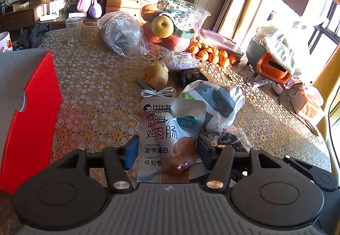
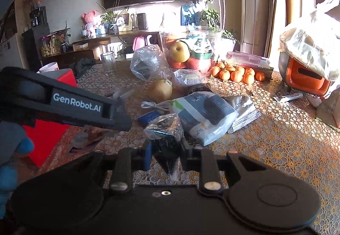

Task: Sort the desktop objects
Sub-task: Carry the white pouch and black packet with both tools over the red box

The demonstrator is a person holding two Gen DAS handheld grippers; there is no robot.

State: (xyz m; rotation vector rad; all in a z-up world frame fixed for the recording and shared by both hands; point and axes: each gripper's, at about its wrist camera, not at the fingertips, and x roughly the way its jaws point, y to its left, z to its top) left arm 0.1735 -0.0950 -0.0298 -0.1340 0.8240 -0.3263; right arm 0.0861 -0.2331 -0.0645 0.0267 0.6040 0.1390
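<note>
Desktop objects mostly lie unsorted on the table (image 1: 89,86): a grey-white bag (image 1: 212,103), cable (image 1: 158,93), pear (image 1: 156,75), tangerines (image 1: 212,54). The left gripper (image 1: 165,150) is clamped on a chicken-sausage pouch (image 1: 167,128), the right gripper (image 2: 165,150) on a small clear bag (image 2: 164,128), both beside a red box (image 1: 31,107).

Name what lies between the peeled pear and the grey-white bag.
A coiled white cable lies between the peeled pear and the grey-white bag; both wrist views show it.
</note>
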